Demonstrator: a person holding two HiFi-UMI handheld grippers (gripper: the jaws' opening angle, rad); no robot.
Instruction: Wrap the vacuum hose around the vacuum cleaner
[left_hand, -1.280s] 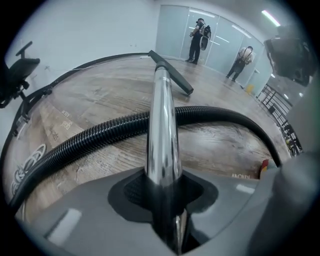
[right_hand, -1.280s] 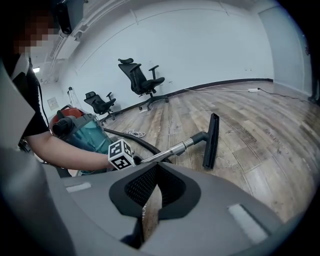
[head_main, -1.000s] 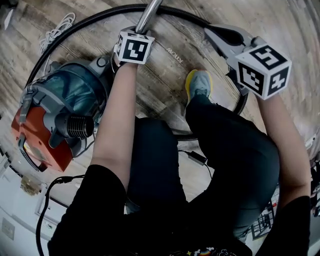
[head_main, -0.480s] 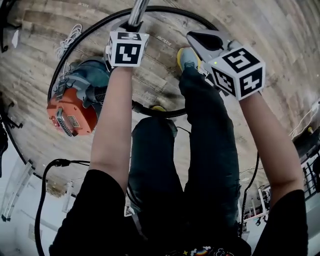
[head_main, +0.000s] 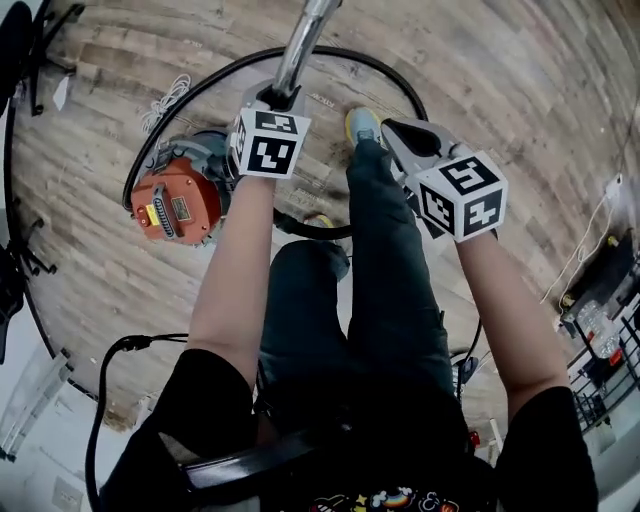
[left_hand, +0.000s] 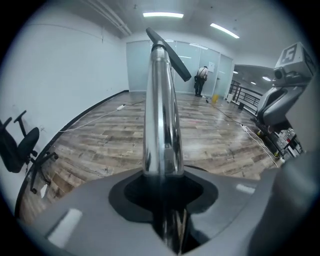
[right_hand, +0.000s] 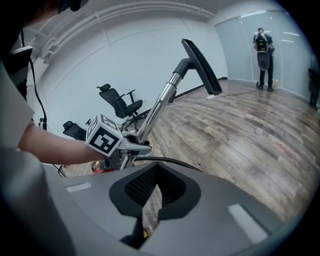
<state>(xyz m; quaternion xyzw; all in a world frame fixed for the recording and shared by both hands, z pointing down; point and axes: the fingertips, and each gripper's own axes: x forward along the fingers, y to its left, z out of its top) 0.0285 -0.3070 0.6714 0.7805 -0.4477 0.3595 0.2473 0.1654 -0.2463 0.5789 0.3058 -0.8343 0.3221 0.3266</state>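
The left gripper (head_main: 277, 96) is clamped on the vacuum's shiny metal wand (left_hand: 161, 125), its jaws pressed against the tube from both sides. The wand rises away from the jaws at a slant and ends in a flat black floor nozzle (right_hand: 202, 67) that hangs in the air, tilted. The right gripper (head_main: 398, 132) holds nothing: its jaws are drawn together to a thin slit, through which only the wooden floor (head_main: 500, 70) shows. It hovers just beside the person's forward leg and grey-and-yellow shoe (head_main: 362, 122), apart from the wand. The vacuum cleaner (head_main: 178, 205), orange with a grey body, sits on the floor to the left of the left forearm, towards the floor's left edge. The black hose (head_main: 385, 68) runs from the wand's lower end in a wide arc across the boards ahead of the person. It curves past the shoe on one side and round towards the vacuum cleaner on the other. Another stretch of it (head_main: 300, 226) lies near the cleaner and passes by the person's legs. The hose lies loose on the floor and is not wound on the body. A white cord (head_main: 165, 100) lies bunched on the boards just beyond the cleaner. Black office chairs (right_hand: 120, 102) stand along the wall at the floor's edge, and a person (right_hand: 264, 50) stands by the glass partition at the far end.
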